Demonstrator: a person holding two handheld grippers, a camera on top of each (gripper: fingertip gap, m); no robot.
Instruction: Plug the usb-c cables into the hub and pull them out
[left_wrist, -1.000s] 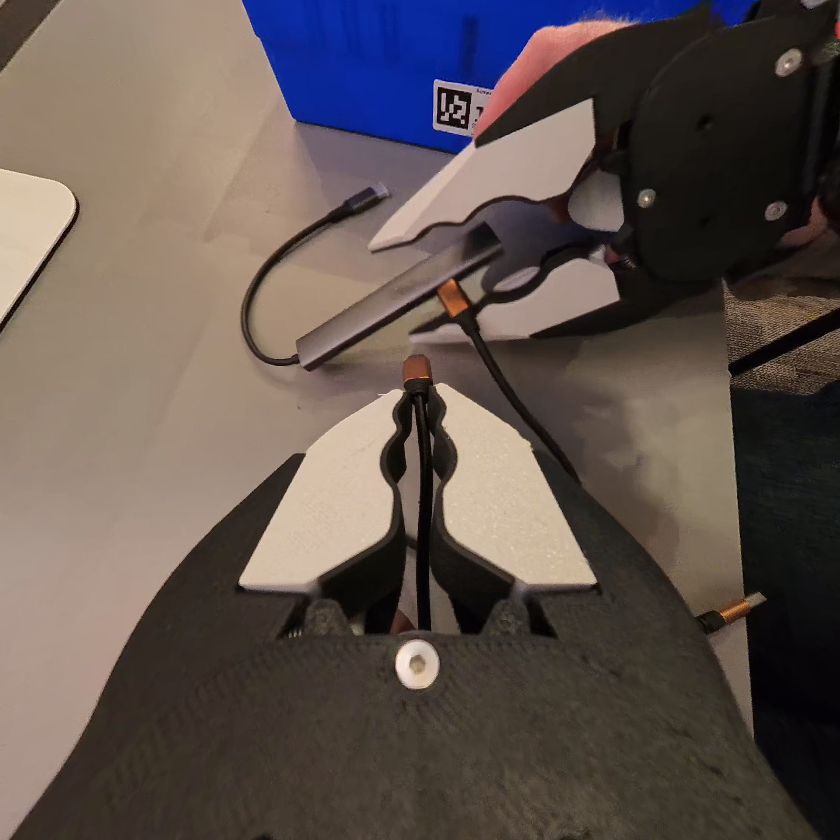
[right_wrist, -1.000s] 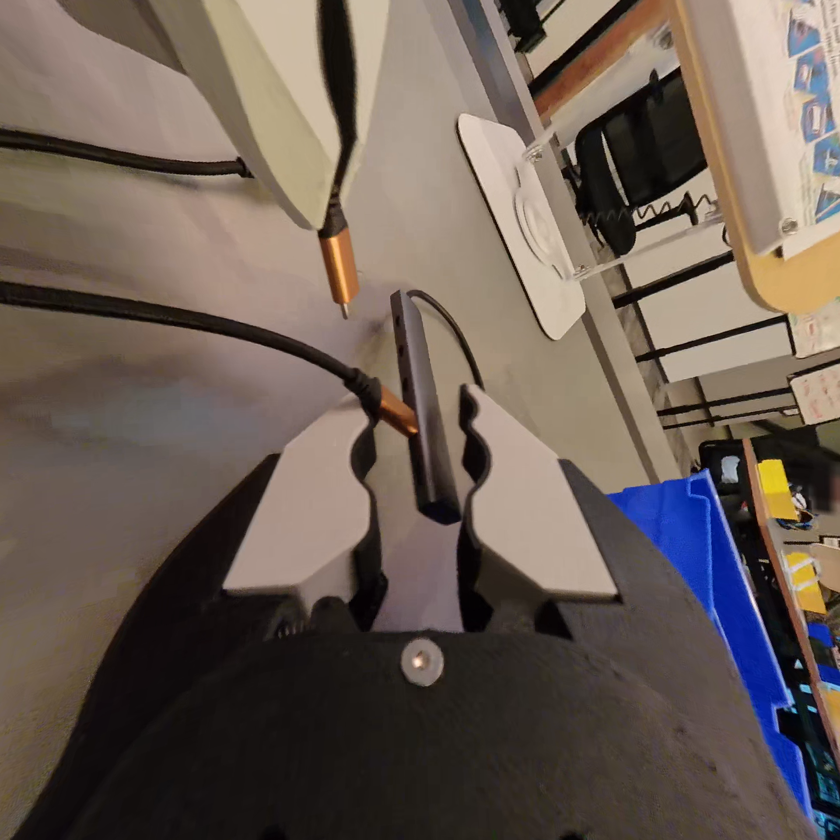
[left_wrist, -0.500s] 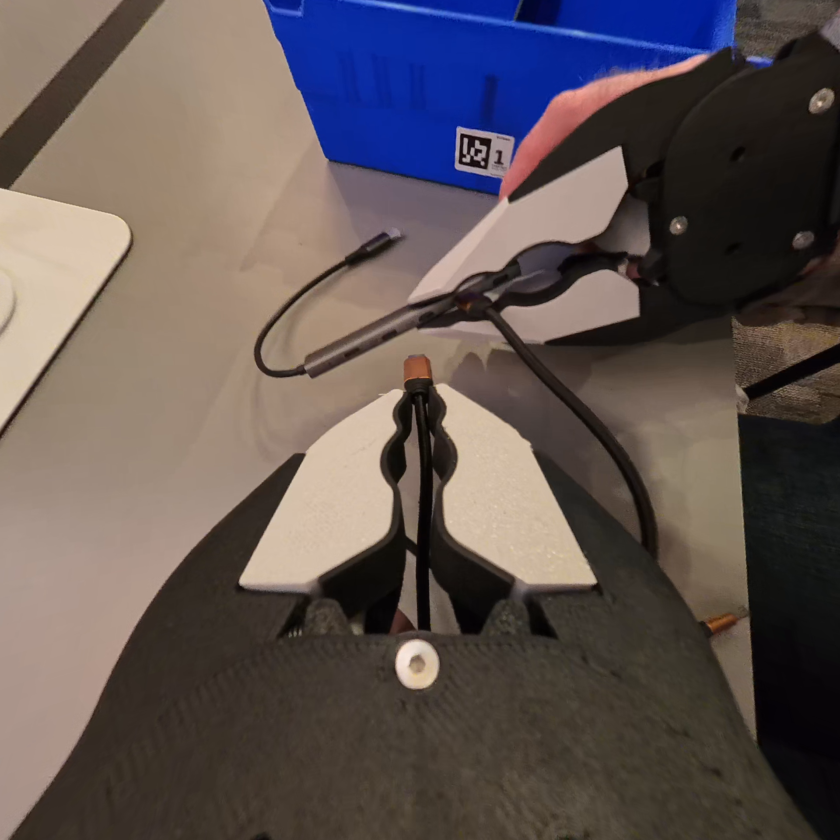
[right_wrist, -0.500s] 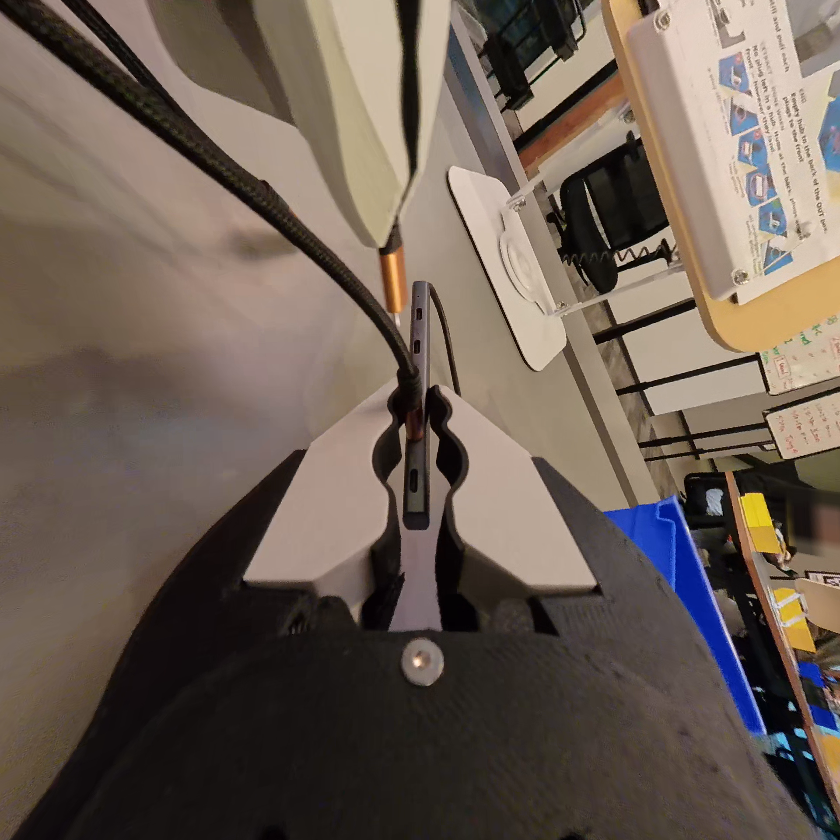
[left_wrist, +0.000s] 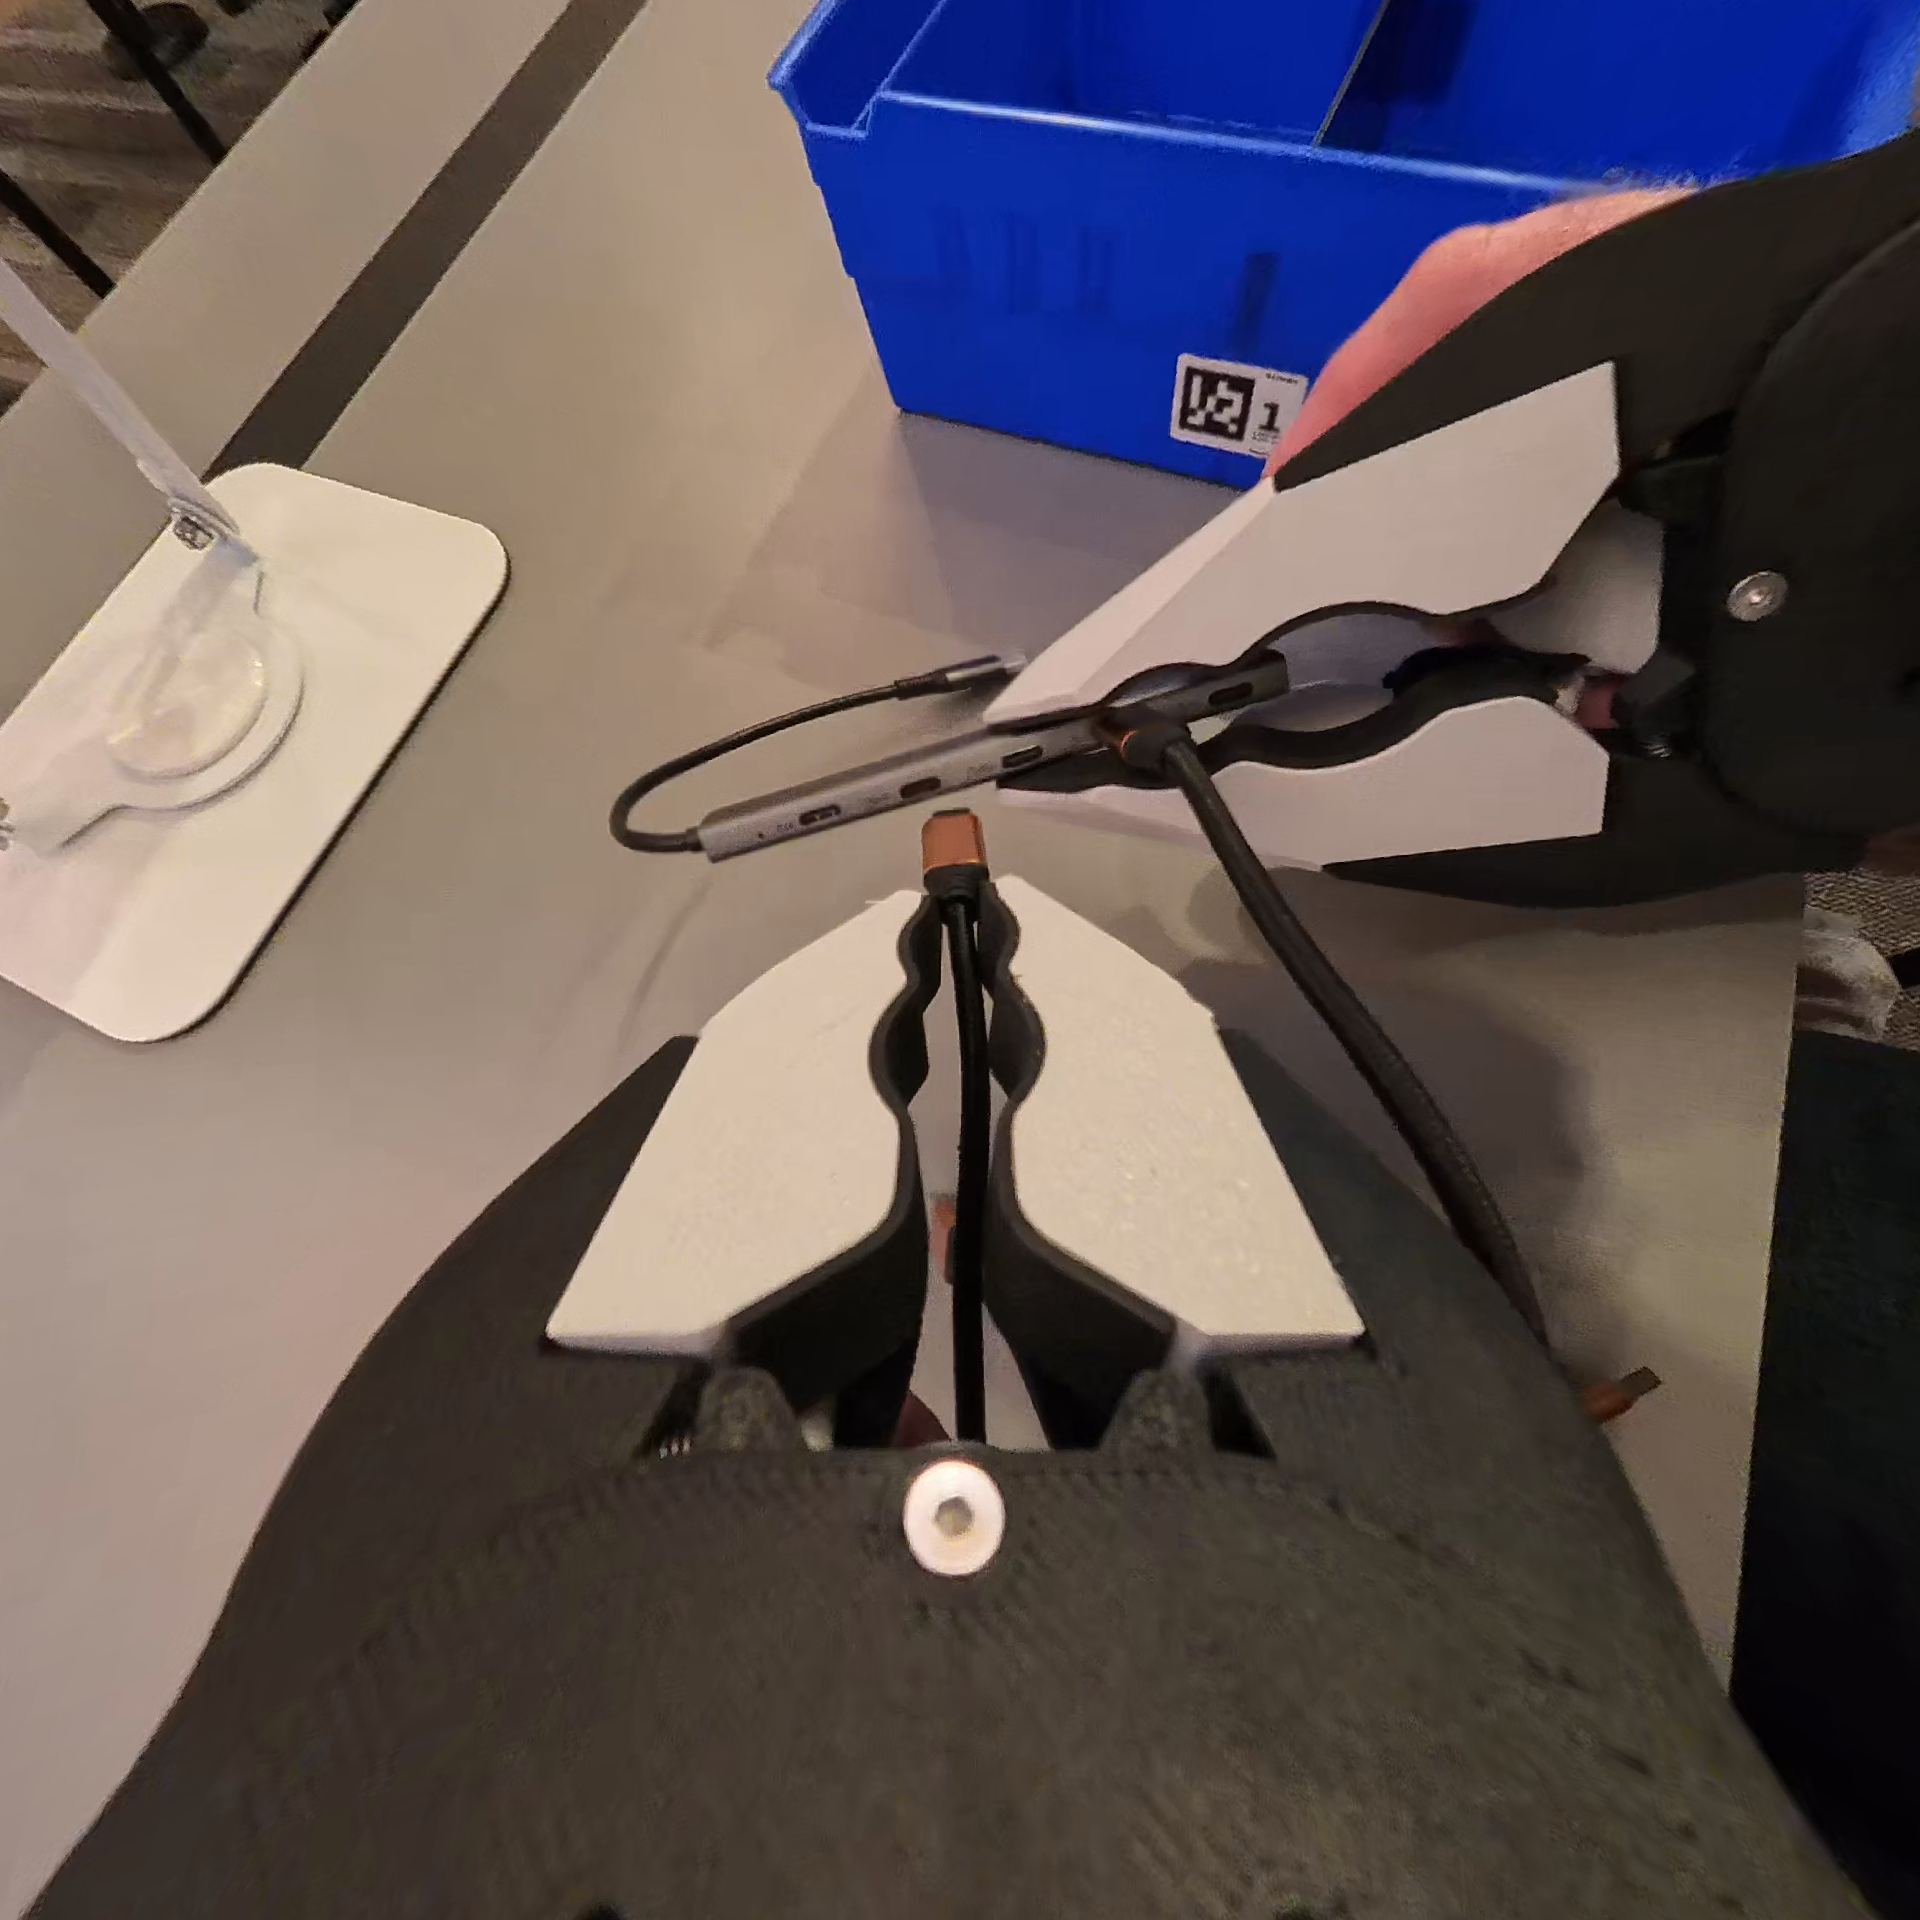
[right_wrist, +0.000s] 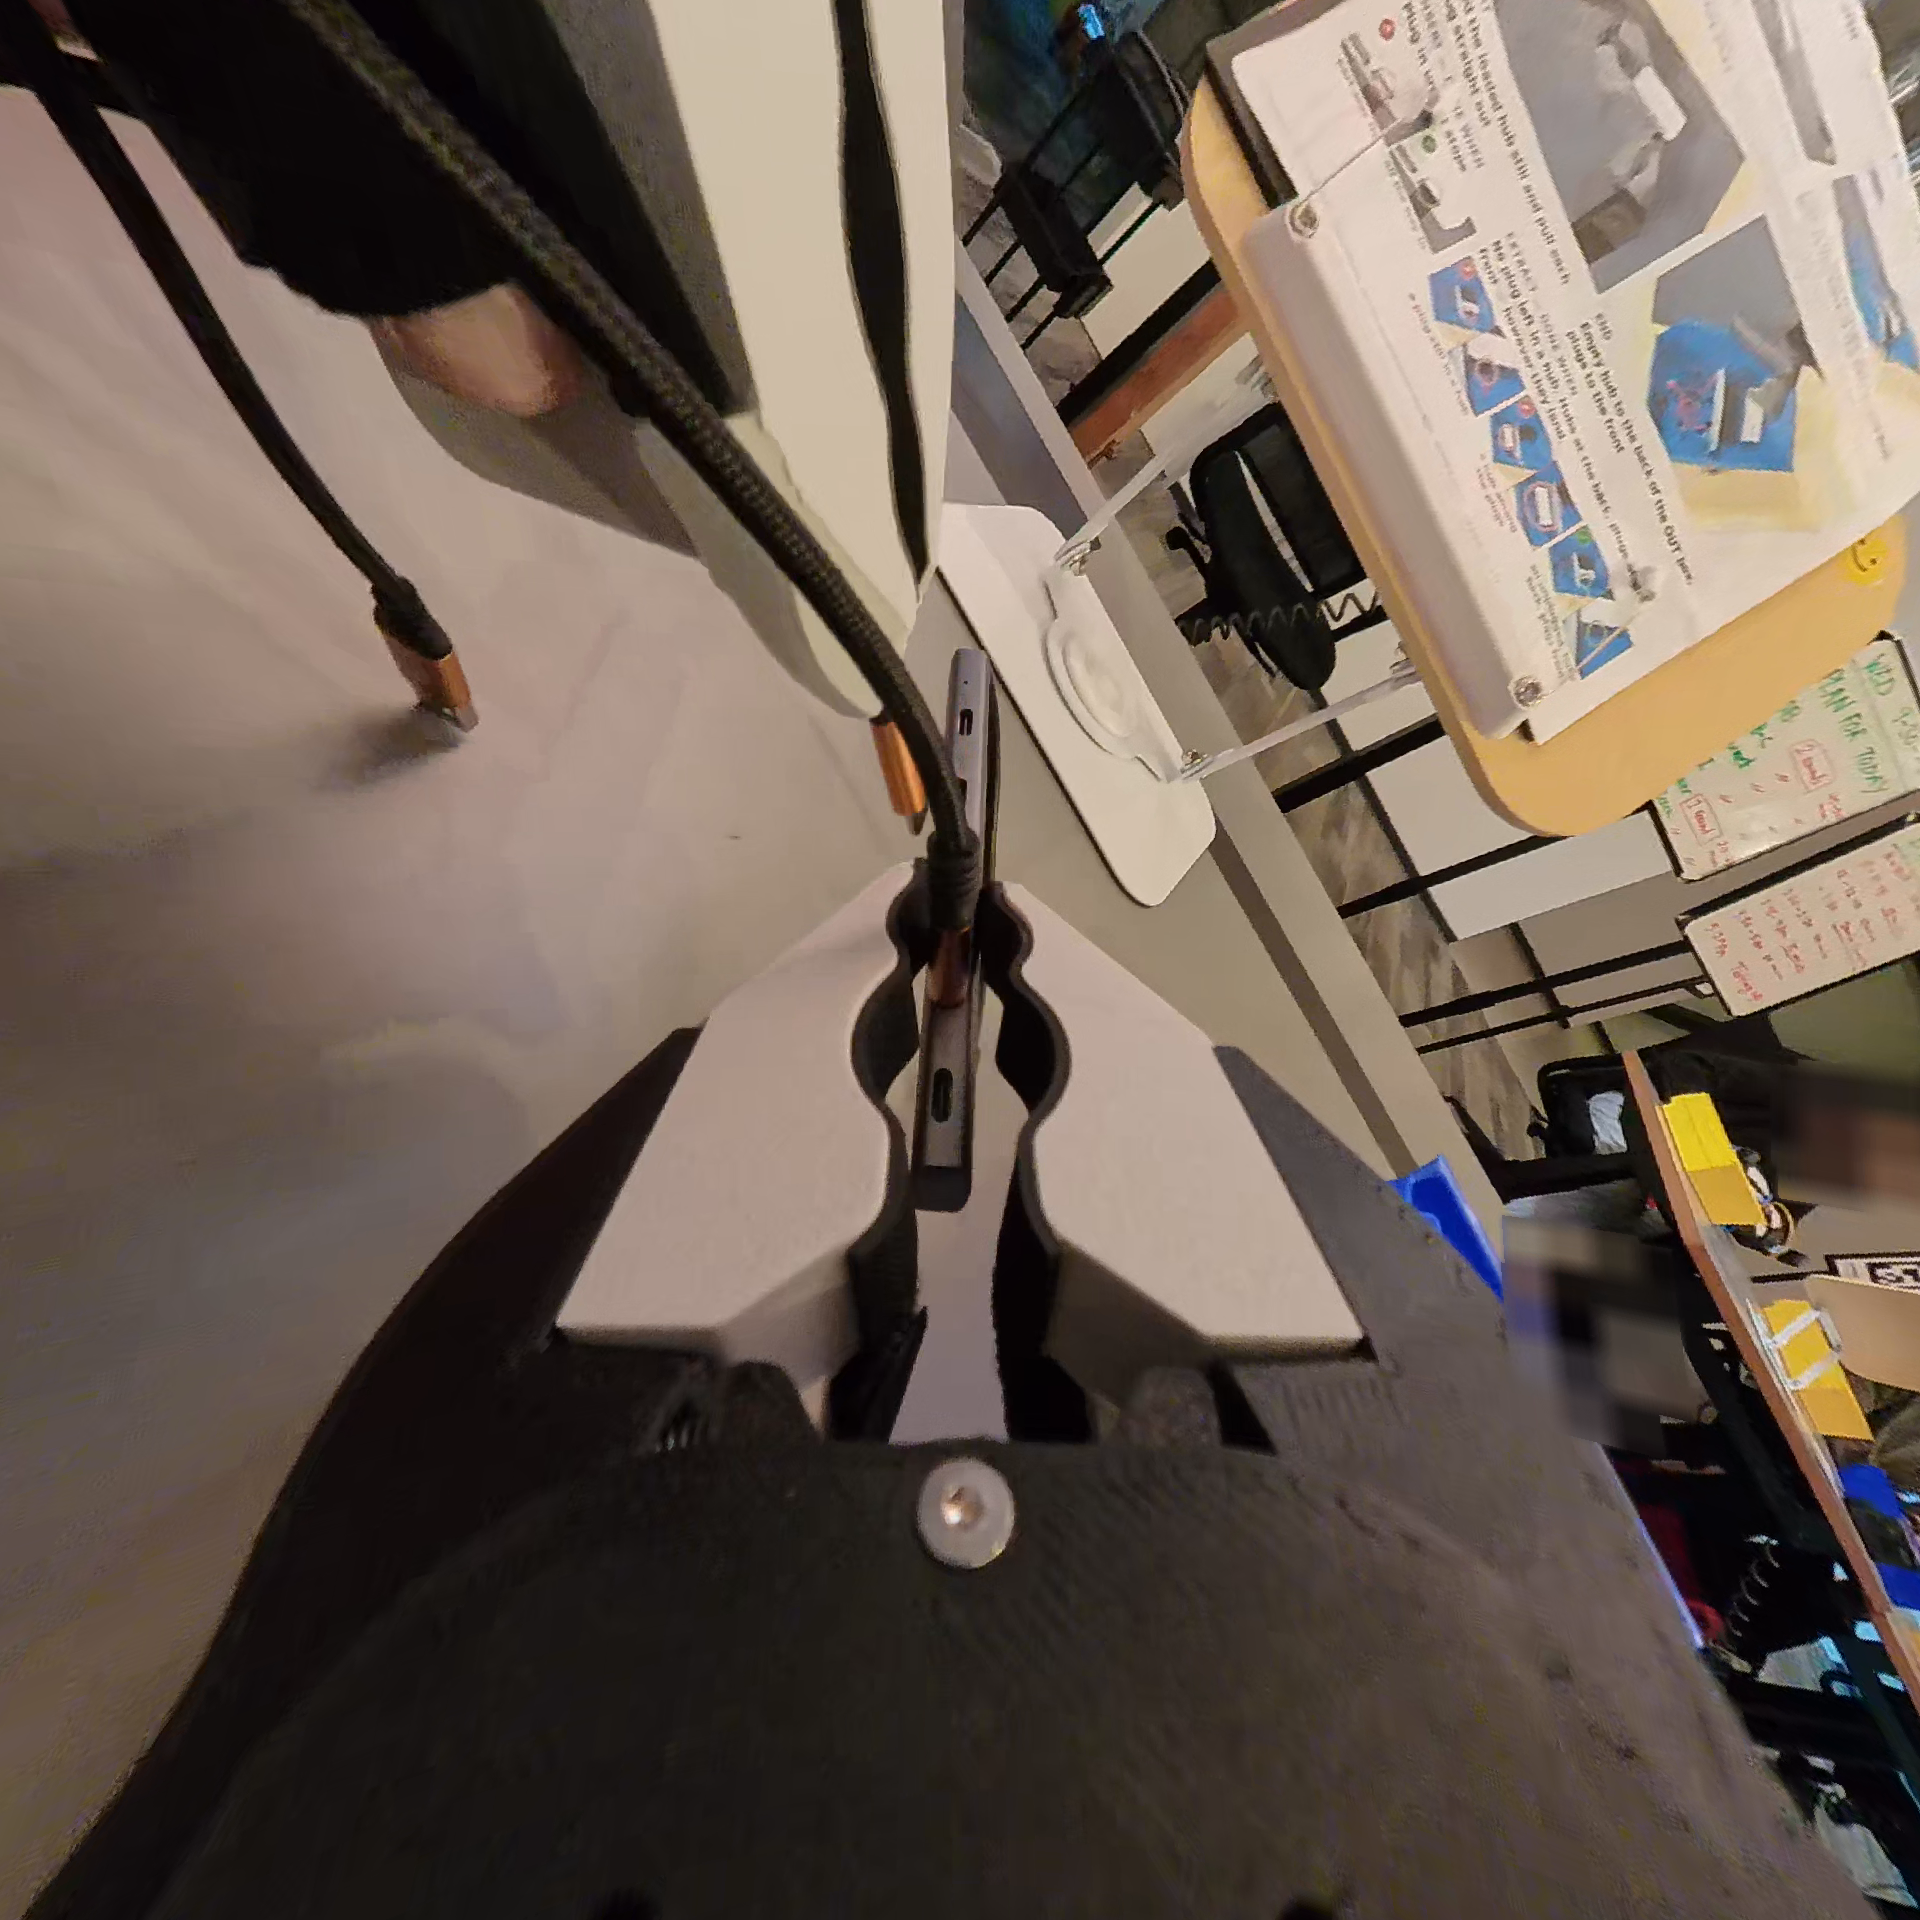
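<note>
Hub (left_wrist: 894, 800), a slim grey bar with a row of ports along its side, is pinched at one end by the right tongs (left_wrist: 1003, 764), which hold it lifted off the grey surface (left_wrist: 520, 1039) and roughly level; in the right wrist view the hub (right_wrist: 951, 1101) stands edge-on between the two pale fingers (right_wrist: 748, 1174), reaching forward past their tips. One braided black cable (left_wrist: 1351, 1018) is plugged into the hub right at the tips of the right tongs, its copper-coloured collar (left_wrist: 1127, 740) seated against the port, and the cable droops from there down past the right side of the left tongs. The left tongs (left_wrist: 961, 899) are pressed together on a second black cable (left_wrist: 968, 1143), which runs straight up the slot between their fingers; its copper plug (left_wrist: 951, 842) sticks out just beyond the tips, aimed at the side of the hub and just short of it, not touching any port. From the right wrist view the same plug (right_wrist: 899, 774) sits just beside the hub's port edge. The hub's own short lead (left_wrist: 748, 732) loops away beyond the left tongs and ends in a connector lying on the surface. Another loose copper-tipped cable end (right_wrist: 426, 665) rests on the surface left of the right tongs. Beyond both tongs stands a blue bin (left_wrist: 1143, 239) with a square marker sticker, and to the far left of the left tongs a white stand base (left_wrist: 343, 665) sits flat on the surface.
</note>
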